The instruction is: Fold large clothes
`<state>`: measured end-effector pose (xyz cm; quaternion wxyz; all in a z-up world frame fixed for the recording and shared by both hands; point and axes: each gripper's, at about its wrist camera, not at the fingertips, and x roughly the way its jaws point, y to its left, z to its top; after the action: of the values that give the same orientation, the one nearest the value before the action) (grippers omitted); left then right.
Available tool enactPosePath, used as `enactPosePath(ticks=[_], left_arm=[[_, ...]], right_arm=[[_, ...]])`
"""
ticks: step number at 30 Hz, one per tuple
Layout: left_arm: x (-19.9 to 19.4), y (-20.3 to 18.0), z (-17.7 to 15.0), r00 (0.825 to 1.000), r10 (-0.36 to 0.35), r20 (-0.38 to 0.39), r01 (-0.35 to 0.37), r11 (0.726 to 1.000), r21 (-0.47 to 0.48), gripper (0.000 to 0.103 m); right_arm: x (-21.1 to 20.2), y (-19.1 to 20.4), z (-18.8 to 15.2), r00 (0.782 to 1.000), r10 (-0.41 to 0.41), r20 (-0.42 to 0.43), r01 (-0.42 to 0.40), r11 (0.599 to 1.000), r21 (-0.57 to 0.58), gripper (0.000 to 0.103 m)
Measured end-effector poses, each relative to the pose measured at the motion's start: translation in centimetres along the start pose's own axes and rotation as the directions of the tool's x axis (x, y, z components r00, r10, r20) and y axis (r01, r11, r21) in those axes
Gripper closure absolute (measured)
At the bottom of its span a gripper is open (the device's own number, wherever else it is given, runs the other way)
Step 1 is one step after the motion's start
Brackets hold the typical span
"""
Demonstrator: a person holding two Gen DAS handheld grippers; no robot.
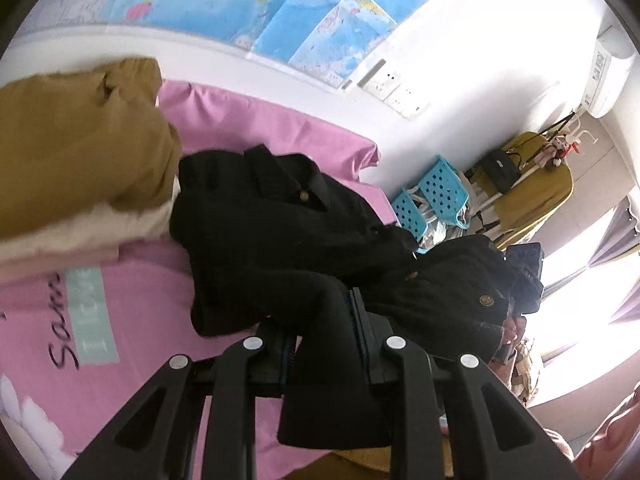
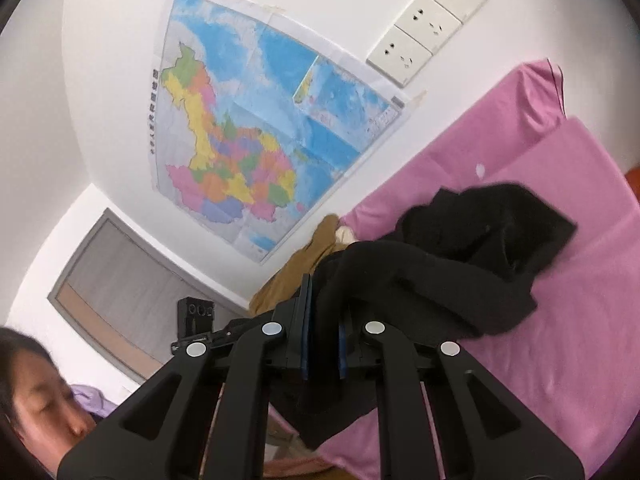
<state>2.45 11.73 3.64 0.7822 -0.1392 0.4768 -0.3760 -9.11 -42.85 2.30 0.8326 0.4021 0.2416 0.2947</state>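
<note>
now i'm pinching the black coat (image 1: 280, 232) in both the left gripper (image 1: 326, 320) and right gripper (image 2: 324, 312); it's looking thick, floppy, heavy, so i'm gripping edges.

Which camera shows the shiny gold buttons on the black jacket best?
The left wrist view: three gold buttons show clearly on the black jacket. In the right wrist view the jacket is only dark folds, with no buttons visible.
</note>
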Motion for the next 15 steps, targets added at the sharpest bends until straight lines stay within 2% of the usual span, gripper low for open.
enactPosePath(ticks=[7,15], left_arm=[[0.8,0.2,4.7,1.0,0.019,-0.005,-0.019,1.0,-0.011,0.079],[3.5,2.1,10.6,0.997,0.059,-0.049,-0.064,0.994,-0.087,0.08]], right_arm=[[2.9,-1.0,4.7,1.0,-0.01,0.019,0.009,0.999,0.049,0.093],[6.5,-4.5,8.7,0.998,-0.055,0.008,0.053,0.987,0.149,0.093]])
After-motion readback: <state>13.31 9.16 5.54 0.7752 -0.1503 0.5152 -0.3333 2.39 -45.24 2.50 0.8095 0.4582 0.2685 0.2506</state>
